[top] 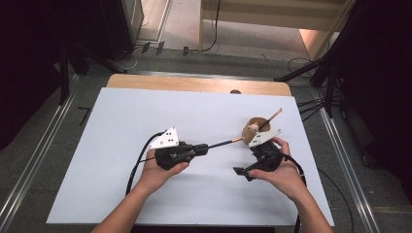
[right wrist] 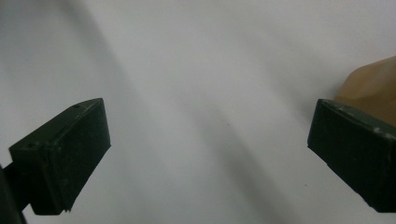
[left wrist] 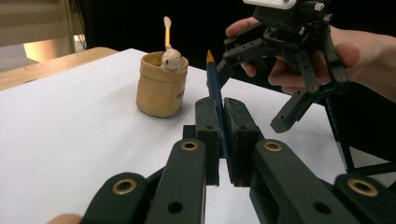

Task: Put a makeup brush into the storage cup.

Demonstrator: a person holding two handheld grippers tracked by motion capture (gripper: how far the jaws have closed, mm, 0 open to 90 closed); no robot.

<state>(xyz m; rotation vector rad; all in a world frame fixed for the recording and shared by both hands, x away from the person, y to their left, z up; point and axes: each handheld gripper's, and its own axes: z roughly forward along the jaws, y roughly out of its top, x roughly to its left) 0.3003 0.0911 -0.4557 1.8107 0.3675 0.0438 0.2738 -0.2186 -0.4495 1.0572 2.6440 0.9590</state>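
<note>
**Pencil held, pot waiting**

The left gripper (left wrist: 218, 135) squeezes a dark pencil (left wrist: 215, 88), tip pointing toward two o'clock at the tan pot (top: 256, 127). The right gripper (top: 250, 170) is spread wide with nothing inside, above the white table (top: 126, 121), the pot at its twelve o'clock.

My left gripper (top: 206, 147) lies nearly level above the middle of the counter (top: 121, 121), its fingers (left wrist: 208, 126) clamped shut, my left hand (top: 158, 172) wrapped under its body. My right gripper (top: 243, 172) is held lower toward the counter's right edge, fingers (right wrist: 65, 154) spread wide apart, pointing down at the surface, gripped from behind by my right hand (top: 282, 174).
</note>
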